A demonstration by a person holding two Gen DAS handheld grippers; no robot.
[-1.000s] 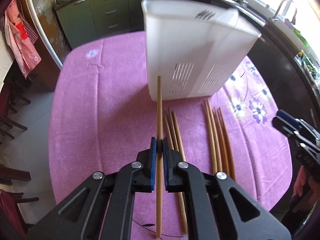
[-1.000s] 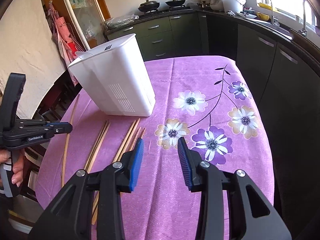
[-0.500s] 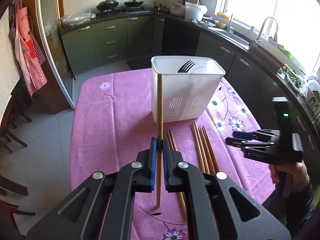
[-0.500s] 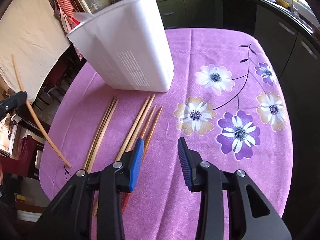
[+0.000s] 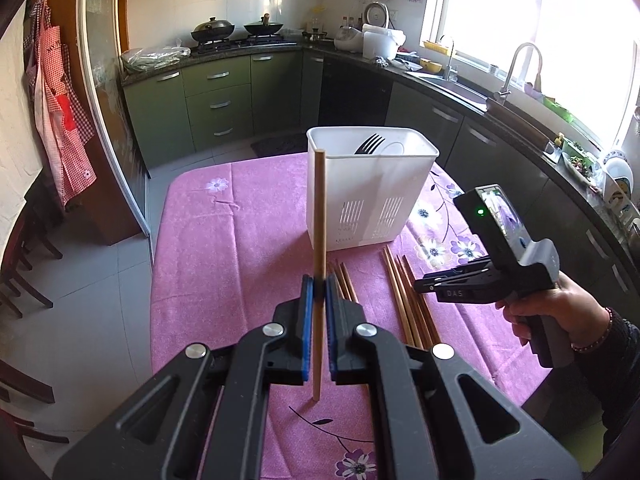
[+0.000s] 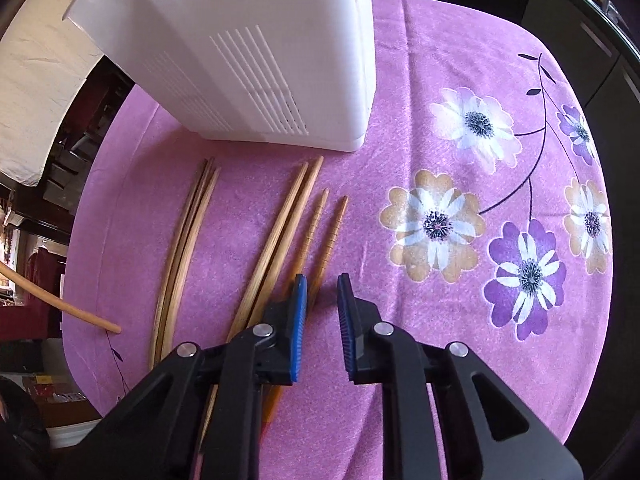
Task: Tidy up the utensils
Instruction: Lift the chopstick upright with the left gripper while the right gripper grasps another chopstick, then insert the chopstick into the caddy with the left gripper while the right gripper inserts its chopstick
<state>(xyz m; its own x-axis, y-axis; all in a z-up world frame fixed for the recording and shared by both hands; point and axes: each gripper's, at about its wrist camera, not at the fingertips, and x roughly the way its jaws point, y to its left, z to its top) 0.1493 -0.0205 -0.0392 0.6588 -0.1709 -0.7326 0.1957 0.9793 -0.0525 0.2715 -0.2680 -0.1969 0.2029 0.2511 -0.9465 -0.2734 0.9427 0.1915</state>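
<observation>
My left gripper is shut on one wooden chopstick, held upright in the air in front of the white utensil holder; its lower end shows at the left of the right wrist view. A dark fork stands inside the holder. My right gripper points steeply down at the table, and its jaws are closing. The rightmost ridged chopstick runs up between them, and the pads are not touching it. Several more chopsticks lie side by side in front of the holder.
The table wears a purple flowered cloth. A second group of chopsticks lies further left. A hand holds the right gripper's handle at the table's right edge. Green kitchen cabinets and a sink counter ring the room.
The left gripper has lifted its chopstick clear of the table, so the holder now looks farther off. The right gripper has dropped over the chopsticks, and its jaws have narrowed.
</observation>
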